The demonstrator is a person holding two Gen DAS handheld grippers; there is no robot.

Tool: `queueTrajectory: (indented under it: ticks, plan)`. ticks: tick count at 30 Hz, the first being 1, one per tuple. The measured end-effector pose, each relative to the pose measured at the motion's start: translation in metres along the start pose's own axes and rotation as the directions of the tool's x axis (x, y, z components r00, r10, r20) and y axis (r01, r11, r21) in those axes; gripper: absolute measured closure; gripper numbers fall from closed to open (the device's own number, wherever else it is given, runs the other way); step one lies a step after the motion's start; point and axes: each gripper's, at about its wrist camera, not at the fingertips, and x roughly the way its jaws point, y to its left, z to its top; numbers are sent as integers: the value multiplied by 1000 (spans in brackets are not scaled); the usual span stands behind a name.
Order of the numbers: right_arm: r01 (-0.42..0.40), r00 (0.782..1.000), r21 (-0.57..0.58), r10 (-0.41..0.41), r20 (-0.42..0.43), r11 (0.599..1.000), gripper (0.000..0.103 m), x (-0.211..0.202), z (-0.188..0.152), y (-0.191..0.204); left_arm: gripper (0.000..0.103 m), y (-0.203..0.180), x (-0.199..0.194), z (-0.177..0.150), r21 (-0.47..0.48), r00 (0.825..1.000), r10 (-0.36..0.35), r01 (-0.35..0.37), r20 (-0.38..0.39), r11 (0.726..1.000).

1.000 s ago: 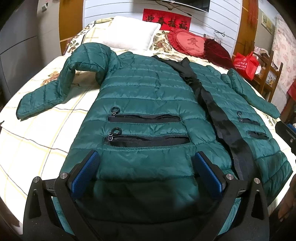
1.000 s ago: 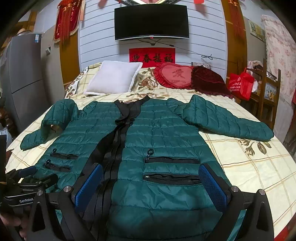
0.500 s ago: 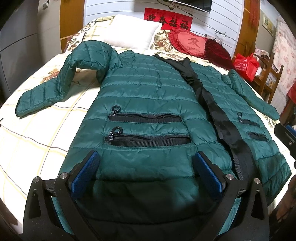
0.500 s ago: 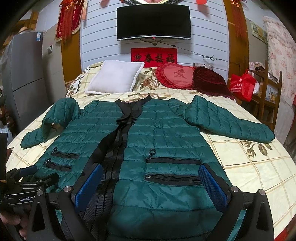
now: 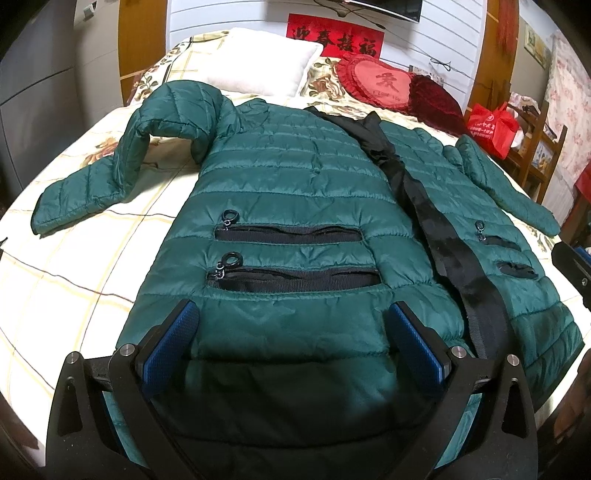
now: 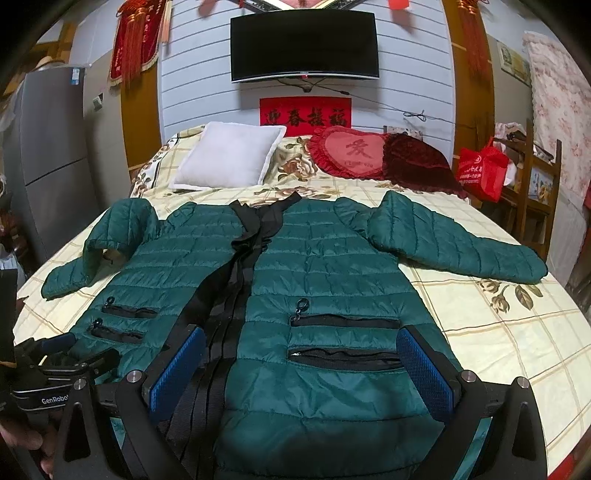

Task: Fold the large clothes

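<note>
The green jacket's hem drops out of sight behind the left claw. In the right wrist view the hem goes under the right claw too. The television is cut off by the top edge.

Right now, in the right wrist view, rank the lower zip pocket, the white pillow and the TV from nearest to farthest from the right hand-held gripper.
1. Lower zip pocket on the green jacket, just ahead, between the fingers of the right hand-held gripper.
2. White pillow, at the head of the bed, left of centre.
3. TV, on the wall above the bed, farthest.
</note>
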Motion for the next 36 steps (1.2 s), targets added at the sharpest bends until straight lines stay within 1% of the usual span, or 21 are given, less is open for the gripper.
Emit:
queueTrajectory:
  ticks: [4, 7, 10, 36]
  plan:
    - [1, 1000, -4, -1, 1, 1000, 0, 0, 0, -1, 0, -2, -1, -2, 3, 1000, 7, -7, 5, 1000]
    - [1, 1000, -2, -1, 2, 1000, 0, -1, 0, 0, 0, -2, 5, -3, 8, 1000, 18, -18, -8, 1000]
    - [0, 1000, -1, 0, 3, 1000, 0, -1, 0, 0, 0, 0, 5, -3, -5, 1000, 14, -14, -9, 1000]
    - [-1, 1000, -22, 1, 1, 1000, 0, -1, -1, 3, 0, 1, 9, -2, 0, 1000, 22, -22, -18, 1000]
